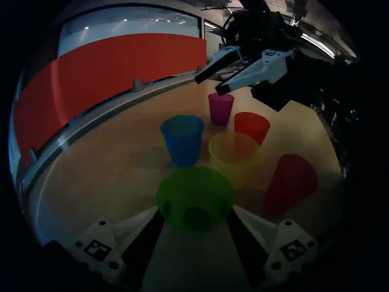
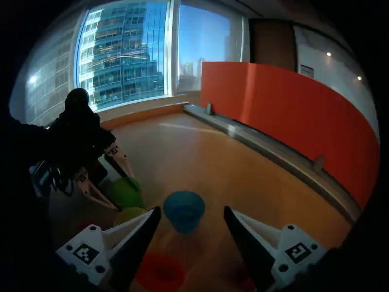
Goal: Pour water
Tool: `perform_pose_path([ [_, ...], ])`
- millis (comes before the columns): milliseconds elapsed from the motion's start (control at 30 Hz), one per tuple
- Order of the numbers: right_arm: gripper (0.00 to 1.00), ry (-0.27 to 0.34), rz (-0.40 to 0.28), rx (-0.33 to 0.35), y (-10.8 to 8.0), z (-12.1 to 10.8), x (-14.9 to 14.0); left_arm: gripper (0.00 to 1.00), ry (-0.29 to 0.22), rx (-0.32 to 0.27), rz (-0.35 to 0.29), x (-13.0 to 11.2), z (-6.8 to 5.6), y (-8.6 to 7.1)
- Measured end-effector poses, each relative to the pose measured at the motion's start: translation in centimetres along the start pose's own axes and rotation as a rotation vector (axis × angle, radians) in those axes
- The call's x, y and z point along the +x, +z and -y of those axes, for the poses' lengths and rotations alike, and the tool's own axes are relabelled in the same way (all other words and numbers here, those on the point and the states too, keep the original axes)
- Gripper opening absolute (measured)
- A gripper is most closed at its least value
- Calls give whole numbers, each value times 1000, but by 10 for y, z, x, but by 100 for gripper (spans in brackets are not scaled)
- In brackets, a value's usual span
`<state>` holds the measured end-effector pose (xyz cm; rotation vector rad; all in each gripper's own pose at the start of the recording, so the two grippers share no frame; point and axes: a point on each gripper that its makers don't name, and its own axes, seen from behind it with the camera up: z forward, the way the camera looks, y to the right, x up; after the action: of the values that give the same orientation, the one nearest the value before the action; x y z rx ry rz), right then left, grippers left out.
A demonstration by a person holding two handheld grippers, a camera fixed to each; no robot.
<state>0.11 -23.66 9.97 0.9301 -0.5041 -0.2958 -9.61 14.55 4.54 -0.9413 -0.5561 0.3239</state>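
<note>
1. The green cup (image 1: 194, 192) looks like thin, light plastic: smooth, slightly springy, and likely to buckle under a hard squeeze. Its side wall below the rim is the best place to hold it.
2. The cup sits between the fingers of the left gripper (image 1: 194, 214), which pinch its sides. It is just in front of the blue cup (image 1: 182, 138) and the yellow cup (image 1: 233, 155). Whether it holds water cannot be told.
3. The right gripper (image 1: 206, 85) is spread and empty. It hovers over the table (image 1: 112, 170), angled down just above the purple cup (image 1: 221, 108).

Dim, fisheye-warped — window (image 2: 126, 58) daylight backlights.
</note>
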Motion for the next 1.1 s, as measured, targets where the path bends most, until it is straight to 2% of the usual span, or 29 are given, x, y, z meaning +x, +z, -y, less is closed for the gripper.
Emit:
perform_pose_path([
  [500,100,-10,140,12,19,0,-22,83,-2,8,-37,10,1,-10],
  [800,100,-36,225,17,27,2,-27,83,-19,26,-70,19,7,-18],
  [1100,100,-43,278,30,37,6,-28,83,-35,39,-102,25,11,-29],
])
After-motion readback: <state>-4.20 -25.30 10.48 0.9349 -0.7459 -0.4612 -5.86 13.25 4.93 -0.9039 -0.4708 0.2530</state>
